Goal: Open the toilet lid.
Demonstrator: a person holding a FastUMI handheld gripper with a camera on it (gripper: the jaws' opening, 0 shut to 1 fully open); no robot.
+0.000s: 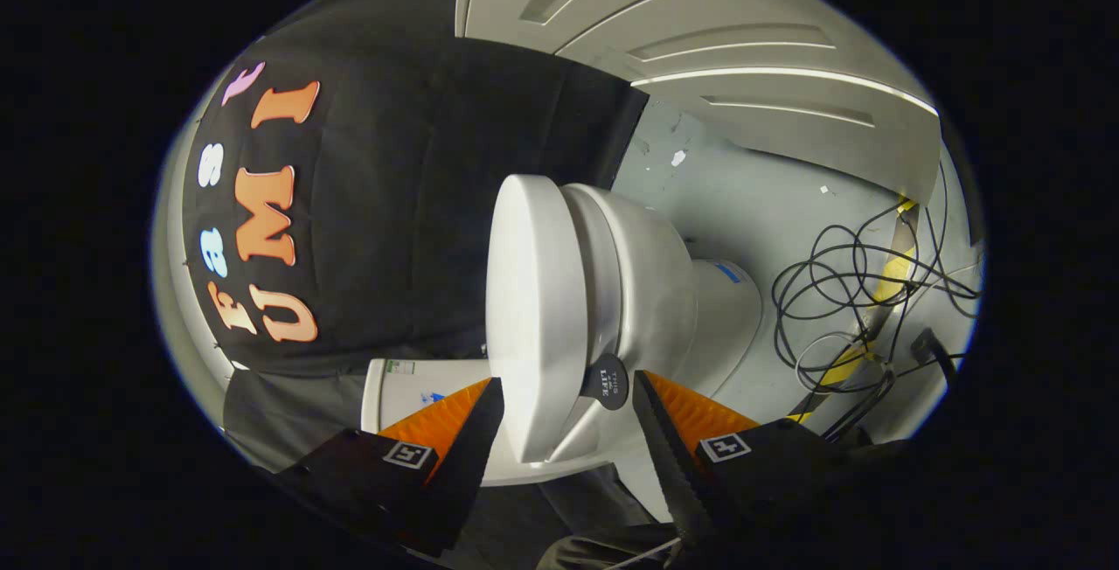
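Observation:
The view is rolled on its side. A white toilet stands just ahead of me, its lid down on the bowl, before the black cloth wall. A small round dark tab sticks out at the lid's near rim. My gripper is open, and the rim and the tab lie between its fingers. One fingertip rests against the lid's top face. The other fingertip sits on the bowl side, right beside the tab. I cannot tell whether either finger presses.
Loose black cables lie tangled on the grey floor beyond the toilet's base, across a yellow strip. White panelled doors close off the far side. A white container stands behind the finger on the lid's top side.

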